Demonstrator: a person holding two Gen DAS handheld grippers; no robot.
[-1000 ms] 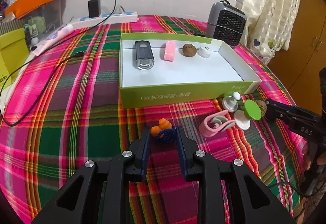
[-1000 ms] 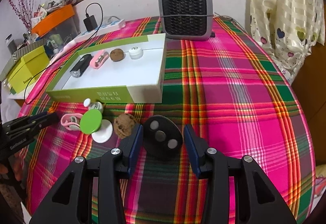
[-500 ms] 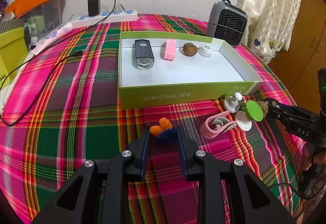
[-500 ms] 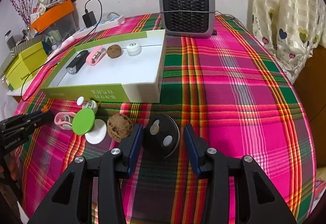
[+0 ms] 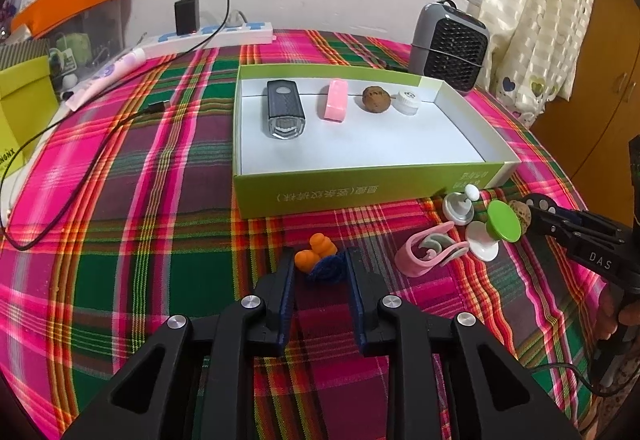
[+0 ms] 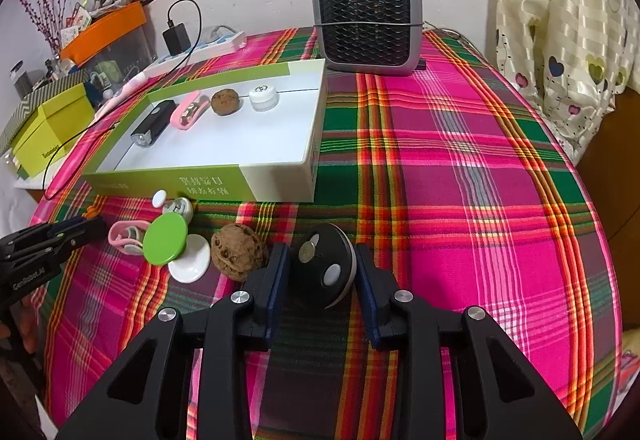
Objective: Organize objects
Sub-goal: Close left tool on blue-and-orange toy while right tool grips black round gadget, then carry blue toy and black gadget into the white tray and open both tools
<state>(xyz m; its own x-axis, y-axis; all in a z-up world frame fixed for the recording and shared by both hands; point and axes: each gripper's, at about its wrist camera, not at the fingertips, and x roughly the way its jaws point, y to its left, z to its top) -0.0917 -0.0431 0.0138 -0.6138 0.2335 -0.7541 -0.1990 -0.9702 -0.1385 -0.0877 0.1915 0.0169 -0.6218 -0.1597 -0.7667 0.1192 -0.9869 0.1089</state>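
Round black disc [image 6: 326, 268]: black with a pale rim and two small pale dots on its face. It is tipped up on its edge on the plaid tablecloth [image 6: 460, 199], just in front of the green and white box [image 6: 280, 183].
Right gripper [image 6: 320, 264]: its jaws have just been closing and now both blue pads press on the sides of the disc, so it is gripping it. It points down at a slant.
Orange and blue toy [image 5: 320, 260]: two little orange lumps on a dark blue woolly bit, lying on the cloth in front of the box.
Left gripper [image 5: 319, 264]: its jaws have just closed a little more and squeeze the blue part of the toy. It also slants down.
Walnut [image 6: 238, 258]: brown and bumpy, just left of the right gripper's left finger.
Green lid [image 6: 165, 238]: leaning on a white lid [image 6: 192, 264], beside a pink clip [image 6: 124, 238].
Inside the box: a black bike light [image 5: 283, 114], a pink block [image 5: 335, 99], a second walnut [image 5: 376, 99] and a small white jar [image 5: 408, 101], in a row near the far wall.
Grey heater [image 6: 366, 23]: standing behind the box.
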